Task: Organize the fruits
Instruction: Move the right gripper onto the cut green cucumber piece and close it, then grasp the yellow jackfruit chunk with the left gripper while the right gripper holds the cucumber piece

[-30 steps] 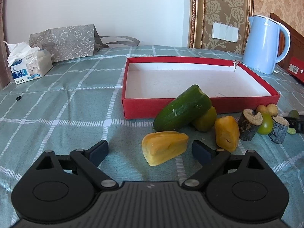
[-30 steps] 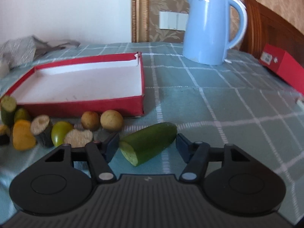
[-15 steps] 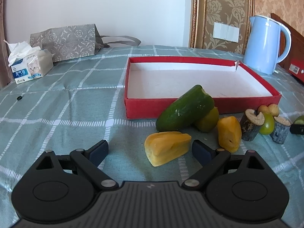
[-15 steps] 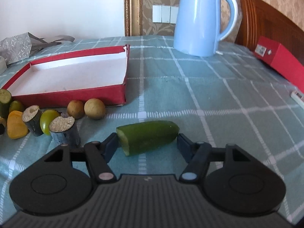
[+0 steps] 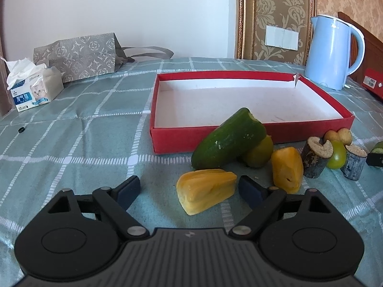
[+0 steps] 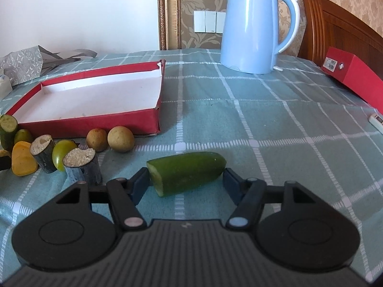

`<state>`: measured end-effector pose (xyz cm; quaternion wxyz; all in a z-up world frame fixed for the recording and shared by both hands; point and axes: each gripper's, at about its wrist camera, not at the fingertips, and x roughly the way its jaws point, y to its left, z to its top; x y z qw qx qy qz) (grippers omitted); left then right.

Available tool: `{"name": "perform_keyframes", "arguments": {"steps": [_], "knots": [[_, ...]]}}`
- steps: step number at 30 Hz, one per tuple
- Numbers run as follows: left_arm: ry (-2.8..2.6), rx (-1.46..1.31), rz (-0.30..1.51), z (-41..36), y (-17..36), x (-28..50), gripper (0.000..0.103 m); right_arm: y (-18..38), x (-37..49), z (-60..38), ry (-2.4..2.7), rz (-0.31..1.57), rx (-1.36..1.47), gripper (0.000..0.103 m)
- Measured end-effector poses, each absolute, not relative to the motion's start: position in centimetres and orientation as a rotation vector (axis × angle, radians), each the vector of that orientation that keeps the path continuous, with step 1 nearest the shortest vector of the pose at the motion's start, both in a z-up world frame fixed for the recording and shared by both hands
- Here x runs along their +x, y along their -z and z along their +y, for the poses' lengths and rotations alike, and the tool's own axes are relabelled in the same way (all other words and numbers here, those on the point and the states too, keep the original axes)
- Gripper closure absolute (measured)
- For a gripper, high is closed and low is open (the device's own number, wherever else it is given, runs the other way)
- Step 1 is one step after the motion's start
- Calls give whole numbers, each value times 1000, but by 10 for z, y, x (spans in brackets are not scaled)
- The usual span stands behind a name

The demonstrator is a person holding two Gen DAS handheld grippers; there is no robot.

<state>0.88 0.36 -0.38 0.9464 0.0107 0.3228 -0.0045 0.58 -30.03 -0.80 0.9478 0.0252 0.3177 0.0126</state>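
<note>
An empty red tray [image 5: 251, 135] [image 6: 95, 125] with a white floor lies on the checked cloth. In the left wrist view a cucumber half [image 5: 228, 138] leans on a green fruit [image 5: 259, 151], with two yellow jackfruit pieces [image 5: 207, 190] [image 5: 287, 168] in front. My left gripper [image 5: 189, 190] is open, the nearer jackfruit piece between its fingers, right pad close to it. My right gripper [image 6: 185, 184] is open around another cucumber half [image 6: 186, 172] lying crosswise on the cloth, left pad touching its cut end. Two sugarcane stubs [image 6: 82, 167], a green tomato [image 6: 63, 151] and two brown round fruits [image 6: 121, 138] lie left of it.
A light blue kettle [image 6: 251, 27] [image 5: 331, 51] stands behind the tray at the right. A red box [image 6: 352, 76] lies at the far right edge. A tissue box [image 5: 33, 91] and a grey patterned bag [image 5: 76, 56] sit at the far left.
My right gripper has swung right around the cucumber half, which now lies level between the fingers. The left gripper has edged slightly left of the jackfruit piece.
</note>
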Motion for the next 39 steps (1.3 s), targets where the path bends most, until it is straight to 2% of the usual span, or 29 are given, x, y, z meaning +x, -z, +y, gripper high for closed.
{"name": "perform_keyframes", "arguments": {"steps": [3,7,15,17,19,23,24,25,26,31,33,37,39], "knots": [[-4,10,663,3,3,9,13,8,5,-300,-32,647,51,37],[-8,9,664,3,3,10,13,5,6,-308,-43,651,133,28],[-6,6,662,4,3,10,13,5,13,-299,-16,650,123,23],[-7,5,662,4,3,10,13,4,16,-297,5,646,91,14],[-9,9,663,4,3,10,13,6,19,-296,18,659,73,9],[-8,8,663,4,3,10,13,11,31,-297,33,672,51,8],[-9,10,663,4,3,10,13,12,32,-298,32,663,49,8],[-9,10,662,5,3,10,13,12,33,-300,28,660,58,12],[-9,9,662,5,3,10,13,11,32,-301,30,651,63,29],[-12,9,658,5,3,10,15,10,28,-298,18,630,46,31],[-9,14,649,6,2,8,23,9,26,-299,13,618,55,31],[-3,11,641,7,1,8,25,6,19,-301,6,591,66,31],[13,11,625,6,0,5,35,3,16,-301,7,568,64,31]]}}
